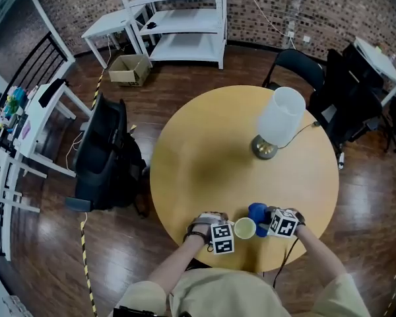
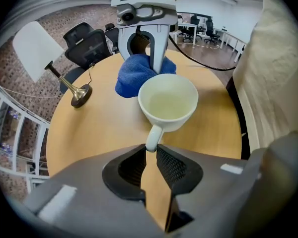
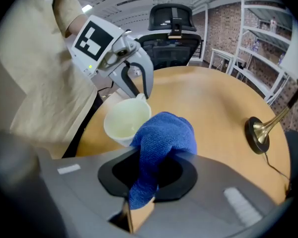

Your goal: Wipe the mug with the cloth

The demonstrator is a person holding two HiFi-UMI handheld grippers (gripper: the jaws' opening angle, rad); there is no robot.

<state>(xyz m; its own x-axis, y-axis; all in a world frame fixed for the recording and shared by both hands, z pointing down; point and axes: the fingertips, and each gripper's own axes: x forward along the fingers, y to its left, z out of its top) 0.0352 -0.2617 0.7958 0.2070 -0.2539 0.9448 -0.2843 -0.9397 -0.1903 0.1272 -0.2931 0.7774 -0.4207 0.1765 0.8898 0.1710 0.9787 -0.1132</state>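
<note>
A pale cream mug [image 2: 168, 103] stands upright near the front edge of the round wooden table [image 1: 204, 164]. My left gripper [image 2: 150, 150] is shut on its handle [image 2: 153, 137]. My right gripper [image 3: 146, 175] is shut on a blue cloth [image 3: 163, 142], and the bunched cloth presses against the mug's [image 3: 125, 123] outer side. From the left gripper view the cloth [image 2: 139, 73] sits behind the mug, under the right gripper's fingers [image 2: 158, 48]. From the head view the mug [image 1: 244, 228] lies between the left gripper [image 1: 232, 234] and the right gripper [image 1: 269, 222], with the cloth [image 1: 257, 212] against it.
A lamp with a white shade [image 1: 281, 116] and brass base [image 1: 264, 148] stands on the table's far right, its cable trailing off the edge. A black office chair [image 1: 102, 154] is at the table's left. The table edge runs right under both hands.
</note>
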